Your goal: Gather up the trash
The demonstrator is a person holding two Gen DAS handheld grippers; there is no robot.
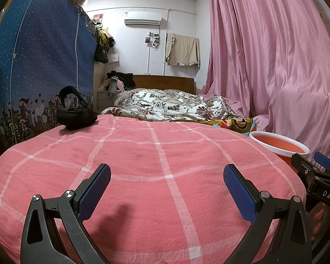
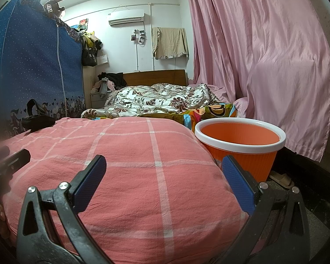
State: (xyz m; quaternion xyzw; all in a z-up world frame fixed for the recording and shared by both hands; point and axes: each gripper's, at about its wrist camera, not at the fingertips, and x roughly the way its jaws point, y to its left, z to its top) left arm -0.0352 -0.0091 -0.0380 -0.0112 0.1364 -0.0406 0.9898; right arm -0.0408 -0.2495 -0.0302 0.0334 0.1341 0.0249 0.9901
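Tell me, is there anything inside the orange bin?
No, the orange bin by the bed shows only its bare inner wall in the right wrist view.

Bedroom surroundings, non-task items.
Pink checked bedspread (image 1: 156, 176); floral quilt (image 1: 165, 105) behind; pink curtain (image 1: 270, 55) at right; black item, possibly a bag (image 1: 76, 114), on bedspread.

Orange bin (image 1: 279, 147) half hidden behind pink quilt (image 1: 143, 165); left claw (image 2: 8, 160) blurred at frame edge.

matt checked cotton blanket (image 2: 143, 165); smooth ribbed plastic bin (image 2: 242, 147); glossy satin quilt (image 1: 165, 104).
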